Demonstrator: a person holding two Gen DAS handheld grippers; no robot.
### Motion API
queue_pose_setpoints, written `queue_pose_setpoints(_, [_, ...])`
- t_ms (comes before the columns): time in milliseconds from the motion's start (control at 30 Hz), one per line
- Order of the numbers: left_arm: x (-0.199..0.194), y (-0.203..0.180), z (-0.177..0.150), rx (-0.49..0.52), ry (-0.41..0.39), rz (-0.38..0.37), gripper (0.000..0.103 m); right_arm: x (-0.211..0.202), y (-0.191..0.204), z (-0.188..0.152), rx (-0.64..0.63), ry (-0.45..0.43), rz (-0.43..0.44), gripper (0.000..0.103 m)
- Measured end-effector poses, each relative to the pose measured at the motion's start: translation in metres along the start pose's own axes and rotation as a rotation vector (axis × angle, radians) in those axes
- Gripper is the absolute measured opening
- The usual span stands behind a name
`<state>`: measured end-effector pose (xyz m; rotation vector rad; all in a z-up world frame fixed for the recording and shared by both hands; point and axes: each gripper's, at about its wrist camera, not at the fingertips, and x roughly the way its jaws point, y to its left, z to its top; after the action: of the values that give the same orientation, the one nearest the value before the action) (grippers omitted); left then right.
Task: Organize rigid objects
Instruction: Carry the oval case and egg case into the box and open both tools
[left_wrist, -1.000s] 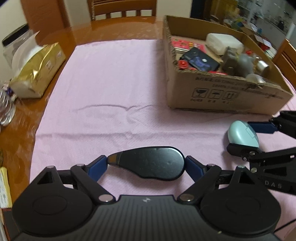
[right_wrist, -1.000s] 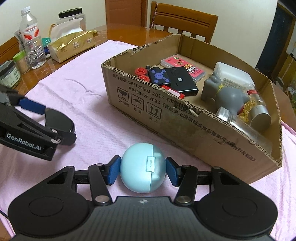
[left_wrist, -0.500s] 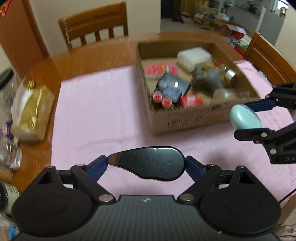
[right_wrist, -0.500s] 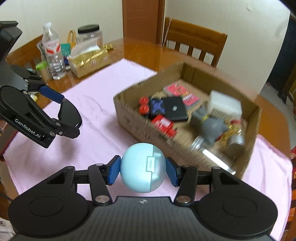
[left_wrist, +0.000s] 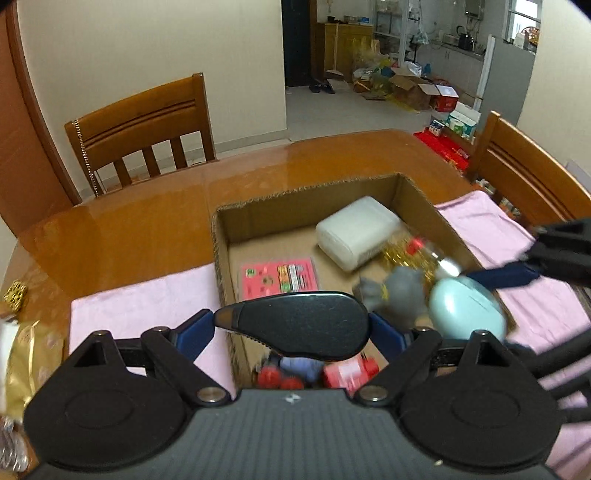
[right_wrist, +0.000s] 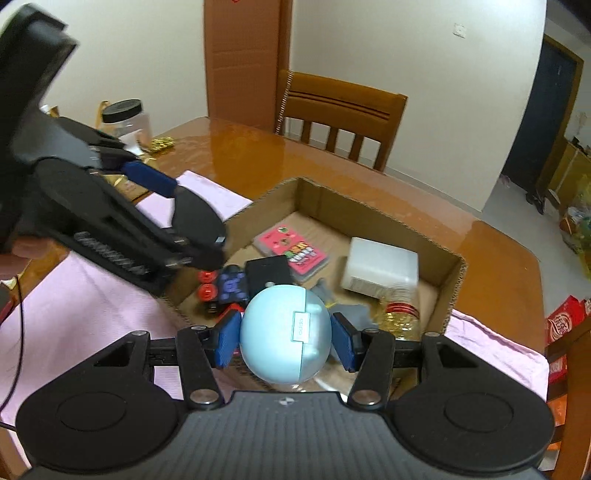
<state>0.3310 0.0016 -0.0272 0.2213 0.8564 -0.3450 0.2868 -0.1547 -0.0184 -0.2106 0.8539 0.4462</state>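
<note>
- Gripping a flat black oval case (left_wrist: 299, 325) between their blue pads, the left tongs (left_wrist: 291, 326) were closed on it at the lower centre of the left wrist view, over the near left corner of the cardboard box (left_wrist: 221, 251).
- From the right wrist view, the left tongs (right_wrist: 192, 236) reached in from the left edge of the frame, with the black case (right_wrist: 195, 221) over the box's left rim (right_wrist: 258, 199).
- The box sat on a pink cloth (left_wrist: 140, 306) spread over the glossy wooden table (left_wrist: 140, 214), and it filled the centre of both views.
- Inside the box lay a pink card pack (left_wrist: 279, 277) at the left, a white plastic container (left_wrist: 356, 232) further right toward the far wall, and a clear bottle of gold pieces (right_wrist: 399, 310) with a red band to its right.
- A grey figure (left_wrist: 400, 295) lay at the box's middle, blurred, and a black device (right_wrist: 267, 271) and red-wheeled toy (right_wrist: 221, 288) sat near the front wall.
- The right tongs (right_wrist: 284, 332) were closed on a pale blue egg-shaped case (right_wrist: 284, 332) at the lower centre of their own view, above the box's near edge.
- In the left wrist view that blue case (left_wrist: 465, 310) showed at the right of the frame, blurred, with the right tongs (left_wrist: 480, 295) entering from the right edge.
- Wooden chairs (left_wrist: 140, 125) stood behind the table at the upper left.
</note>
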Motion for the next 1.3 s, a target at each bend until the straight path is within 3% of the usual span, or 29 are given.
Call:
queue_pose_setpoints(233, [0.052, 0.004, 0.013, -0.092, -0.002, 0.030, 0.089, 0.010, -0.017, 0.001, 0.007, 0.020, -0.031, 0.058])
queue_pose_setpoints(367, [0.061, 0.008, 0.015, -0.143, -0.014, 0.054, 0.090, 0.016, -0.023, 0.005, 0.013, 0.027, -0.038, 0.058])
queue_pose_setpoints(600, [0.027, 0.022, 0.014, -0.177, -0.072, 0.097, 0.097, 0.033, -0.033, 0.022, 0.021, 0.013, -0.032, 0.058])
queue_pose_setpoints(800, [-0.017, 0.028, -0.010, -0.159, -0.147, 0.200, 0.102, 0.062, -0.036, 0.042, 0.020, 0.017, -0.008, 0.058])
queue_pose_setpoints(933, [-0.031, 0.028, -0.026, -0.146, -0.142, 0.248, 0.102, 0.082, -0.034, 0.051, 0.027, 0.033, 0.004, 0.058])
queue_pose_setpoints(1000, [-0.034, 0.028, -0.032, -0.153, -0.134, 0.258, 0.102, 0.089, -0.035, 0.055, 0.041, 0.033, -0.001, 0.063])
queue_pose_setpoints(1067, [-0.037, 0.029, -0.036, -0.161, -0.129, 0.261, 0.102, 0.088, -0.035, 0.058, 0.065, 0.026, -0.002, 0.086])
queue_pose_setpoints(1167, [-0.042, 0.028, -0.039, -0.165, -0.131, 0.262, 0.102, 0.078, -0.031, 0.059, 0.077, 0.005, -0.026, 0.101])
queue_pose_setpoints(1300, [-0.051, 0.026, -0.036, -0.184, -0.114, 0.247, 0.102, 0.057, -0.027, 0.059, 0.116, 0.052, -0.060, 0.103])
